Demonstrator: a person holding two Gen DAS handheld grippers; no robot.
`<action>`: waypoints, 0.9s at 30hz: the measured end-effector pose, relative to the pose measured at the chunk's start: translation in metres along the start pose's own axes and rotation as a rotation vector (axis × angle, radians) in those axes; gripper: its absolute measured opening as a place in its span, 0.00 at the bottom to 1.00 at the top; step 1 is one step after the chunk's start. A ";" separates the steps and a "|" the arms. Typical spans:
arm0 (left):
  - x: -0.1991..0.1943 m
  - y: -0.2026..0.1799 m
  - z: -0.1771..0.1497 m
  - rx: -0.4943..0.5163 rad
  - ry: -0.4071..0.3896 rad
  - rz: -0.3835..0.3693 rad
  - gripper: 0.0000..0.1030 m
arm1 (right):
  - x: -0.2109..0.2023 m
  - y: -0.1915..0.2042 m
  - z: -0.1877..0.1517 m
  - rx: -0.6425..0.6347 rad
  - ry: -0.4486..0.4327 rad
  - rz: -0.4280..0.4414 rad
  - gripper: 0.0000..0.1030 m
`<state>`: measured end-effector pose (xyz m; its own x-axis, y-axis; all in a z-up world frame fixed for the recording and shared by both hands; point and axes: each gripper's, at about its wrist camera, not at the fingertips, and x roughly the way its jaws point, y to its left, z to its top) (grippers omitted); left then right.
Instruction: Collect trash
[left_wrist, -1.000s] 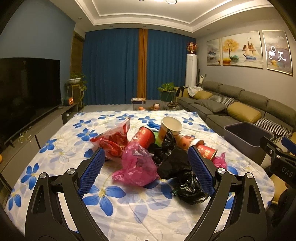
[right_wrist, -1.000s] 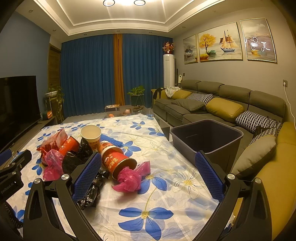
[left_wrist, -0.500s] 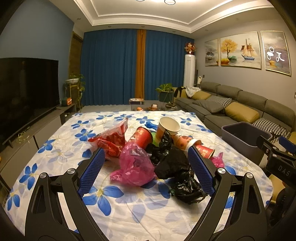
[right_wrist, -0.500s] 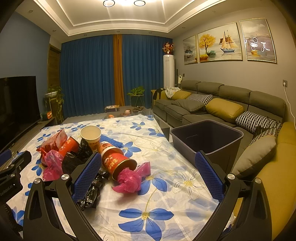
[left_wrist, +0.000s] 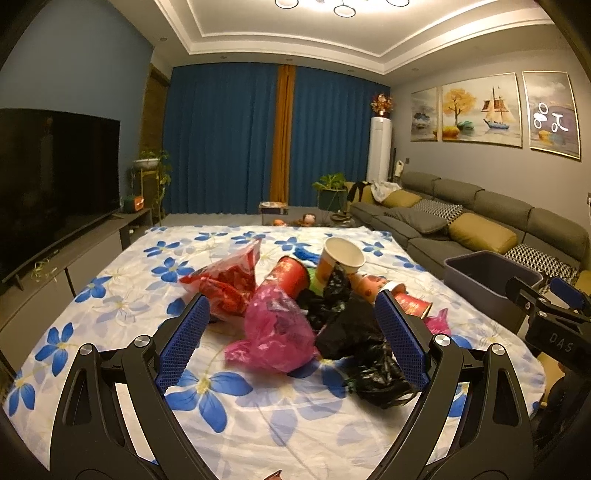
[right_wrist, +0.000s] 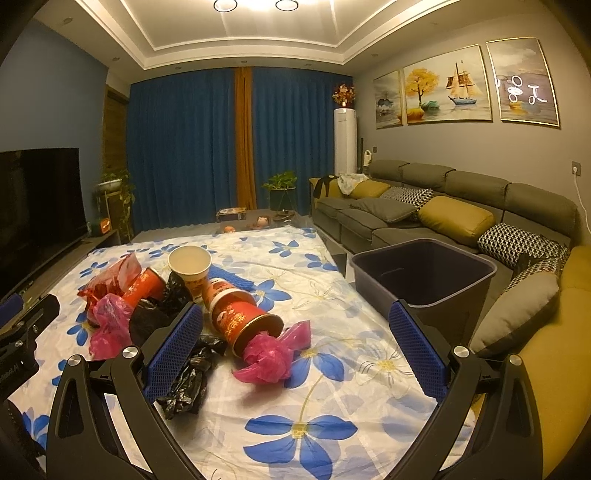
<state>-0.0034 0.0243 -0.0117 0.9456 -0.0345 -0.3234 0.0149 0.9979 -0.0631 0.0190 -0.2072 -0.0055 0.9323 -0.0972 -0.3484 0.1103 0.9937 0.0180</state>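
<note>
While a heap of trash lies on a counter (right_wrist: 332, 424) covered by a white cloth with blue flowers, both grippers hang above its near edge with nothing in them. At the front of the heap, seen from the left wrist, is a crumpled pink plastic bag (left_wrist: 275, 332), touching a black plastic bag (left_wrist: 364, 354) on its right. Behind these sit a red foil wrapper (left_wrist: 225, 280), a red paper cup (left_wrist: 290, 275) on its side, and a tilted paper cup (left_wrist: 341, 256) with a white inside. From the right wrist, a red cylindrical tub (right_wrist: 238, 317) lies on its side, its open mouth toward the camera, and a knotted pink bag (right_wrist: 271, 354) touches that mouth.

The left gripper (left_wrist: 293, 343) has its blue-padded fingers spread wide, framing the pink and black bags without touching them. The right gripper (right_wrist: 295, 350) is also spread wide, its fingers framing the red tub and knotted pink bag, apart from both.

A dark grey bin (right_wrist: 424, 273) stands just off the right side of the counter, between it and a grey sofa (right_wrist: 443, 206) with mustard and patterned cushions. Beyond are blue curtains (right_wrist: 184, 147), a dark television (left_wrist: 55, 177) on the left, and framed paintings (right_wrist: 447, 85) on the right wall.
</note>
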 end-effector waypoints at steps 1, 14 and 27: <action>0.001 0.003 -0.001 -0.003 0.004 0.006 0.87 | 0.002 0.003 -0.001 -0.003 0.003 0.012 0.95; 0.012 0.042 -0.009 -0.034 0.020 0.049 0.81 | 0.039 0.052 -0.028 -0.059 0.129 0.183 0.85; 0.033 0.060 -0.009 -0.055 0.045 0.052 0.74 | 0.082 0.103 -0.026 -0.152 0.190 0.271 0.74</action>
<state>0.0255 0.0822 -0.0341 0.9290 0.0137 -0.3698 -0.0529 0.9939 -0.0963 0.0982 -0.1114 -0.0566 0.8382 0.1689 -0.5185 -0.1980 0.9802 -0.0007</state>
